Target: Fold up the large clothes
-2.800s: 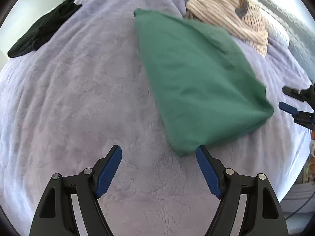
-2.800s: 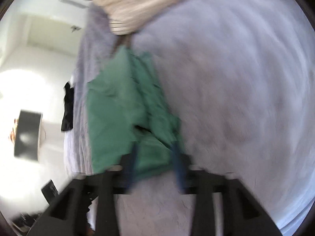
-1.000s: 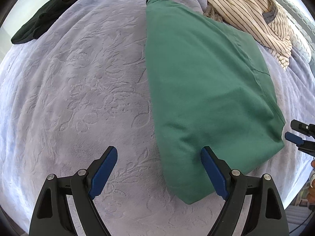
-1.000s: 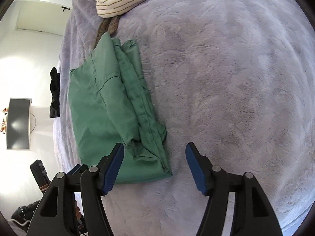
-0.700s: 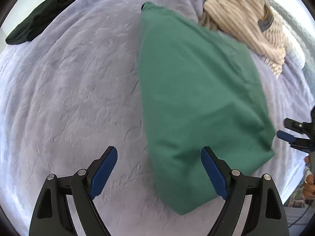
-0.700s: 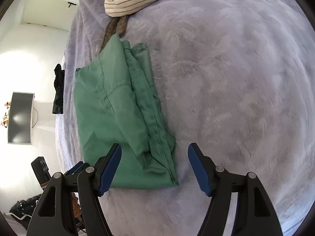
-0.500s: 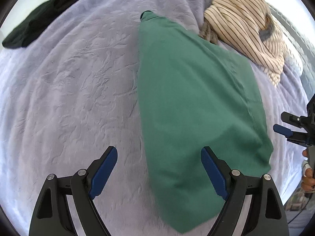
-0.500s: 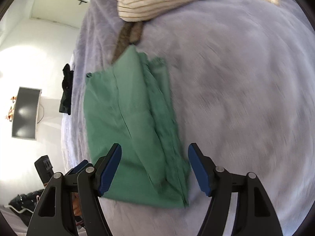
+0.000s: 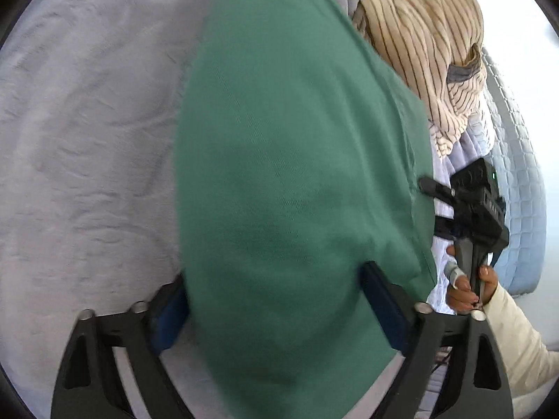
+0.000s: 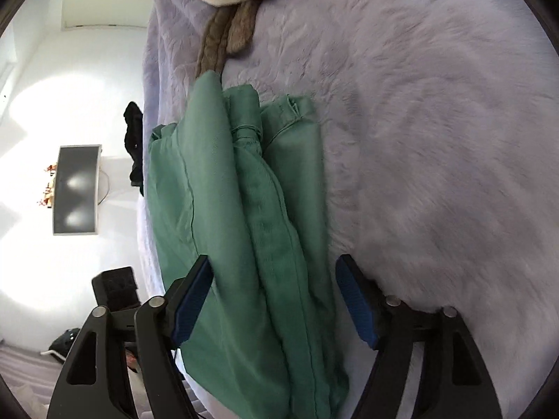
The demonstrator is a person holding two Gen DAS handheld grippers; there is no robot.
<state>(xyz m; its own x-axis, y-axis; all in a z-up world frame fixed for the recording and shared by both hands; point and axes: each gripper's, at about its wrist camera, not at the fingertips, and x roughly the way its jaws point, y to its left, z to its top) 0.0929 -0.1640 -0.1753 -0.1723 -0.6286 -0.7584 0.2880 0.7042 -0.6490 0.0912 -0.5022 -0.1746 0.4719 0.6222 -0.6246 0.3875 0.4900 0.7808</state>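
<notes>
Folding the green garment: partway done, both claws set for another fold

Judging by how it lies, the green garment is already folded at least once. It sits on the lavender plush blanket of the bed as a long, thick bundle, and the right wrist view shows several layers stacked along its near edge, with a hemmed corner turned up at the far end. So the first folds look finished, but the bundle is long and loose, and I judge that one more fold across its length is left to do.

The left claw is released, its blue pads standing wide on either side of the near end of the garment; the cloth lies between them, and no pad presses on it as far as the blurred picture shows. The right claw is released too, its jaws opening at this moment, with the layered edge of the garment between them; the left pad is just beside the cloth and the right pad is apart from it, over the blanket. Neither claw holds anything yet.

In the left wrist view the right claw appears at the garment's far side, carried by a hand in a cream sleeve.

Other clothes wait: a cream striped shirt lies crumpled just beyond the green bundle, a brown strip of fabric pokes out under it, and a black garment rests at the bed's far edge. Those appear unfolded, so the wider job is well short of finished.
</notes>
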